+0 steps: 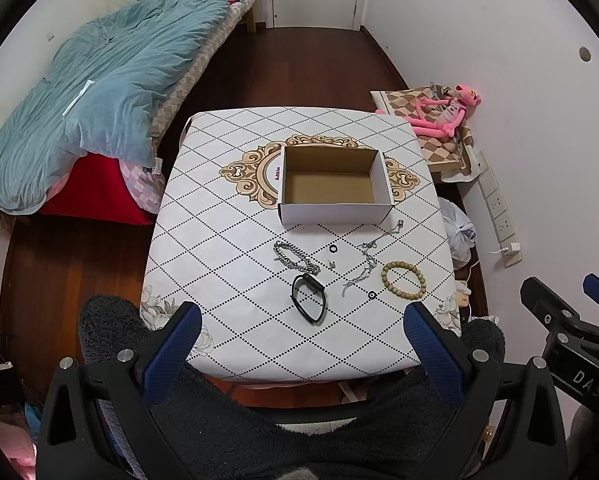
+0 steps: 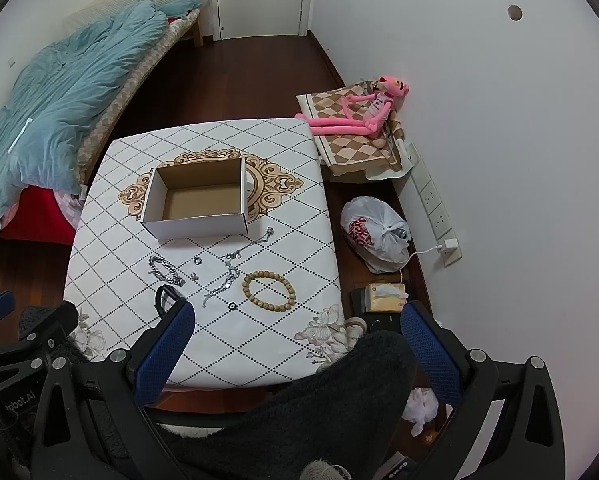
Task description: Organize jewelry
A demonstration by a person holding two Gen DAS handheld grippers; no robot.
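Both grippers are hovering above the table's (image 1: 203,240) near edge, well apart from the jewelry. Left gripper (image 1: 303,344): fingers spread wide, nothing between them. Right gripper (image 2: 297,346): likewise spread, empty.

The black wristband (image 1: 309,298) is lying closest to the near edge, straight ahead between the left fingers, long axis running near-to-far. In the right view it is sitting partly behind the left finger, so the left gripper looks better aligned.

Beyond it: chain bracelet (image 1: 297,260), thin necklace (image 1: 365,260), beaded bracelet (image 1: 404,281) toward the right edge. Farthest, the open cardboard box (image 1: 333,216) is sitting mid-table, empty.
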